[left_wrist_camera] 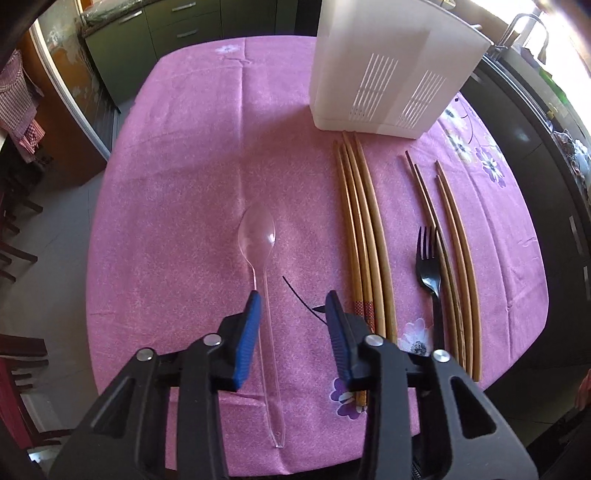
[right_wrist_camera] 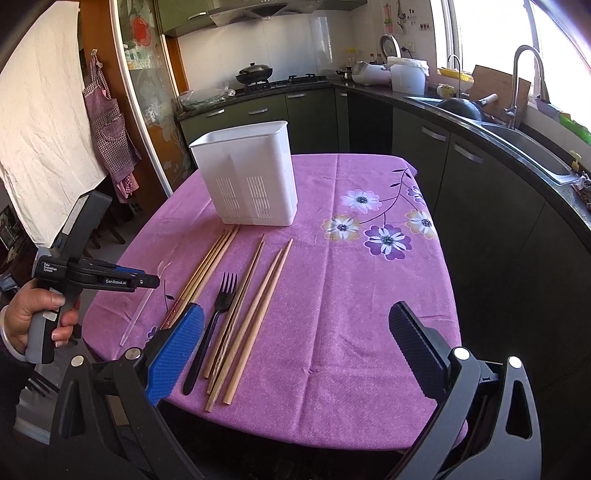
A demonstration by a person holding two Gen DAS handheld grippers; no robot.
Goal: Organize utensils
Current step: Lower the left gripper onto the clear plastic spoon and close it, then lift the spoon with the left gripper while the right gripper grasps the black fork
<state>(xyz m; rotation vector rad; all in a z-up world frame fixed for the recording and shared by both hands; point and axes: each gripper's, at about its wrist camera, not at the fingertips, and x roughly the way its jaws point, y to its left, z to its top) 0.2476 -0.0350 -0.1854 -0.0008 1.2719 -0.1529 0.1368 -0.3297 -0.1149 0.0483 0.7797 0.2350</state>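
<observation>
Left gripper (left_wrist_camera: 293, 301) hangs half open over the clear spoon (left_wrist_camera: 258, 258), gripping nothing, so it's picking it up next, then into the white holder (left_wrist_camera: 388, 66).

Dark green cabinets (right_wrist_camera: 303, 114) line a kitchen with white wall tiles (right_wrist_camera: 295, 40). Sunlight pours through the window (right_wrist_camera: 491, 33) above a steel sink (right_wrist_camera: 532, 147). A checked apron (right_wrist_camera: 107, 125) hangs by a glass door (right_wrist_camera: 147, 92).
</observation>
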